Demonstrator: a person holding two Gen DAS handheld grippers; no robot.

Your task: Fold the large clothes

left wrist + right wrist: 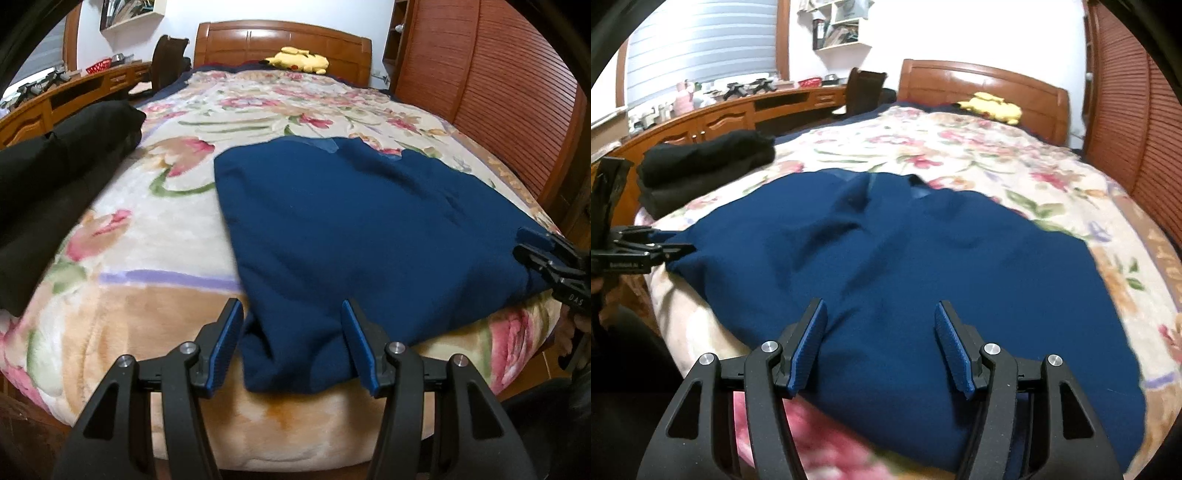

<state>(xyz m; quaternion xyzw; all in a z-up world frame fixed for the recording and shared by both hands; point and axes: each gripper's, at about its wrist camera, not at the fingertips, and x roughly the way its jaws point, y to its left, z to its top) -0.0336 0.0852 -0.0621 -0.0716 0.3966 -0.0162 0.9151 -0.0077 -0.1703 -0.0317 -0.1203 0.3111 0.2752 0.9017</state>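
Observation:
A large dark blue garment point(351, 221) point(886, 251) lies spread and slightly rumpled on a floral blanket point(147, 277) on the bed. Its near left corner hangs over the bed's edge. My left gripper point(290, 306) is open, and that hanging corner lies between its blue pads without being pressed. The right wrist view catches this gripper point(685, 248) side-on at the garment's left corner. My right gripper point(881, 306) is open just above the garment's near edge, with the cloth below its fingers. In the left wrist view, the right gripper point(526, 245) is at the garment's right edge.
Folded black clothes point(55, 184) point(701, 162) are stacked at the bed's left side. A yellow plush toy point(301, 59) point(993, 105) lies by the wooden headboard point(280, 40). Louvred wardrobe doors point(498, 92) line the right side. A wooden desk point(720, 118) and chair point(864, 88) stand left.

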